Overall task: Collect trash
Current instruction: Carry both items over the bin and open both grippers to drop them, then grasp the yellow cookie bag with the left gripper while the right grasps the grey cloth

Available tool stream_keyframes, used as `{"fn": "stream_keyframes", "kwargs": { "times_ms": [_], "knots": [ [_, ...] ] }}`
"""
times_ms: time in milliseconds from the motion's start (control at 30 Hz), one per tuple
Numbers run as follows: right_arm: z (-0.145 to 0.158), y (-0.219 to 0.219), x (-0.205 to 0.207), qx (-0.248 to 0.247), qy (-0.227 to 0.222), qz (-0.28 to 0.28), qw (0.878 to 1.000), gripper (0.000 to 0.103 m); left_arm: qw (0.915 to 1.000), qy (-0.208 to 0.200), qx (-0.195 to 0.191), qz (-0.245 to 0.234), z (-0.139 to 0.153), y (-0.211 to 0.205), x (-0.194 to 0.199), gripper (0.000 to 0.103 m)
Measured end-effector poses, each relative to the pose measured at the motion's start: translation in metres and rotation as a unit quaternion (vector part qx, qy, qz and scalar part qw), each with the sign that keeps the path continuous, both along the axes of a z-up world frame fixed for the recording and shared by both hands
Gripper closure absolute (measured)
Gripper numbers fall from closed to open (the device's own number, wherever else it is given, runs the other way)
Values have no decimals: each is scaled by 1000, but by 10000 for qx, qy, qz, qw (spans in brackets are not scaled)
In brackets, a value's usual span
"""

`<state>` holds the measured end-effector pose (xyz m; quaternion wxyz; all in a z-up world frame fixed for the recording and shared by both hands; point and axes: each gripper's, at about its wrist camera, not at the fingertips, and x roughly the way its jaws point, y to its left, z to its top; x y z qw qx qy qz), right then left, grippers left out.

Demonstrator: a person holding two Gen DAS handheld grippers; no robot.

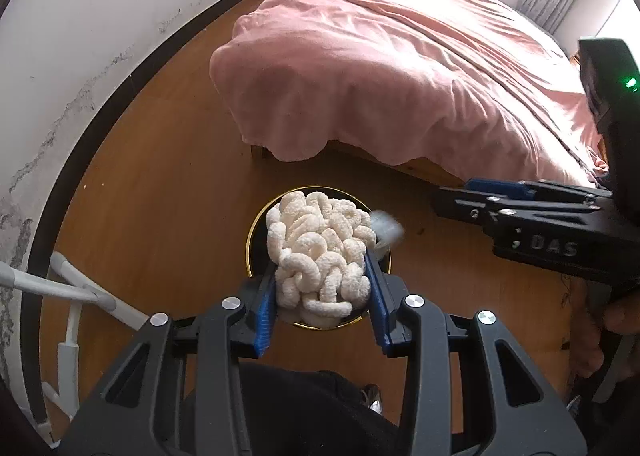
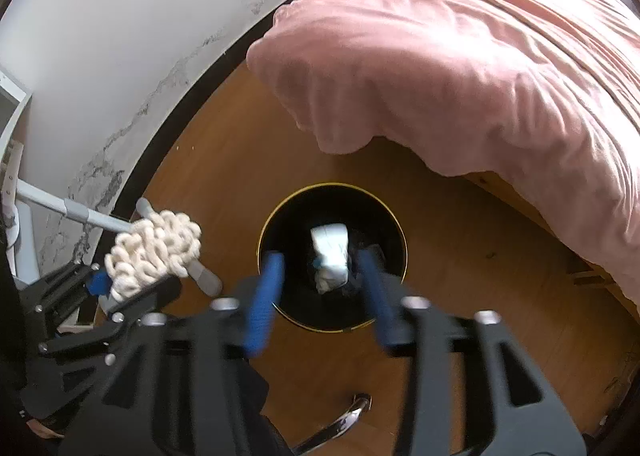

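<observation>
Both claws hang over the black bin (image 2: 394, 215) with the gold rim, which stands on the wooden floor (image 2: 460, 256) just off the corner of the bed (image 1: 400, 67) with its pink cover. That placing makes sense for collecting trash: anything let go from here should fall straight into the opening.

The left claw (image 1: 322, 284) points steeply down over the bin and grips a clump of white foam packing curls (image 1: 320, 248) between its blue pads (image 1: 266, 312), which press on either side of it. The jaws stand at a middling width, held apart by the clump itself. I judge it is kept squeezed so that the loose pieces do not scatter before they are well over the opening.

The right claw (image 2: 320, 288) is also aimed into the bin, its jaws spread fairly wide with nothing pressed between them. A crumpled white wad of paper (image 2: 330, 254) shows blurred between and beyond the fingers, inside the bin's dark mouth; whether it is falling or already resting there I cannot tell.

A white mop handle (image 2: 72, 211) leans by the wall.
</observation>
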<state>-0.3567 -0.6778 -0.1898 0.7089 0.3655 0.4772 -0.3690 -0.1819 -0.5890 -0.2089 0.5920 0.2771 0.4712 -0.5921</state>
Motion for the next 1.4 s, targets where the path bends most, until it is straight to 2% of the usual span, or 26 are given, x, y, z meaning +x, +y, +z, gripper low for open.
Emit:
{"fn": "stream_keyframes", "kwargs": {
  "times_ms": [167,367,567,667,733,900,967,1067,1167,1267,1300,1333,1400],
  "knots": [
    [7,-2,-3,-90,-99,-145,9998,49,10000,11,29,-24,-2,-4,-2,61],
    [22,-10,-15,-273,-253,-458,9983,47,9998,-65,-181,-84,10,-10,-10,31],
    [31,-8,-13,-387,-314,-462,9977,45,9992,-161,-337,-122,31,1,-11,26],
    [38,0,-2,-472,-305,-313,9979,45,9983,-323,-486,-67,50,19,-4,21],
    [48,8,9,-597,-310,-171,9976,43,9960,-615,-645,103,71,38,6,18],
    [94,42,56,-1088,-540,454,9915,39,9881,-971,-1077,516,133,97,38,12],
    [119,64,84,-1332,-737,804,9851,36,9831,-1137,-1208,781,156,127,57,12],
    [146,103,128,-1508,-1042,1444,9724,34,9711,-1451,-1336,1345,185,181,95,11],
    [160,145,176,-1459,-1294,2166,9566,34,9551,-1706,-1276,2057,202,242,141,10],
    [167,187,223,-1328,-1435,2887,9372,34,9320,-2042,-1034,2811,208,306,189,10],
    [167,202,239,-1296,-1451,3116,9301,34,9218,-2196,-914,3060,210,330,204,10],
    [168,211,249,-1263,-1465,3259,9254,34,9137,-2330,-818,3229,212,350,217,10],
    [170,235,277,-1133,-1544,3605,9129,34,9025,-2589,-614,3388,215,386,239,10]
  ]
}}
